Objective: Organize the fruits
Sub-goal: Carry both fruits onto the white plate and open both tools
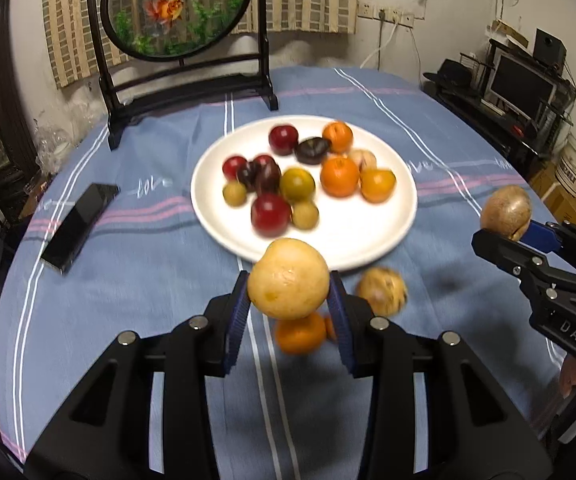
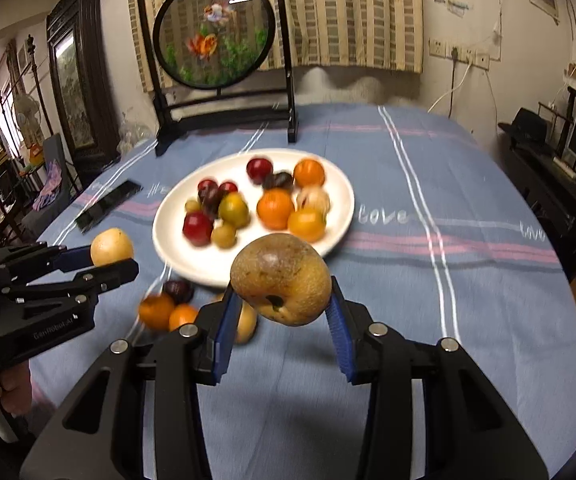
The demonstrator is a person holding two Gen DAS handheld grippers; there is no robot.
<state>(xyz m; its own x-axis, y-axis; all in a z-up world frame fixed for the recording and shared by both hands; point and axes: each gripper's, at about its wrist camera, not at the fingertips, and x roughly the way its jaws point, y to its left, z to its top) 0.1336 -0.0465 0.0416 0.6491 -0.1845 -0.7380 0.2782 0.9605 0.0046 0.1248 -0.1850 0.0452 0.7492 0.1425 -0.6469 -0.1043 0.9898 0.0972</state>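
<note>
On the plate [image 1: 367,240], 12 fruits [image 1: 271,216] sit.

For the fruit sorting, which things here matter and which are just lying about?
Job:
yellow pear in left gripper
brown pear in right gripper
plate
loose fruit

Lying about:
black phone
goldfish screen
monitor
</note>
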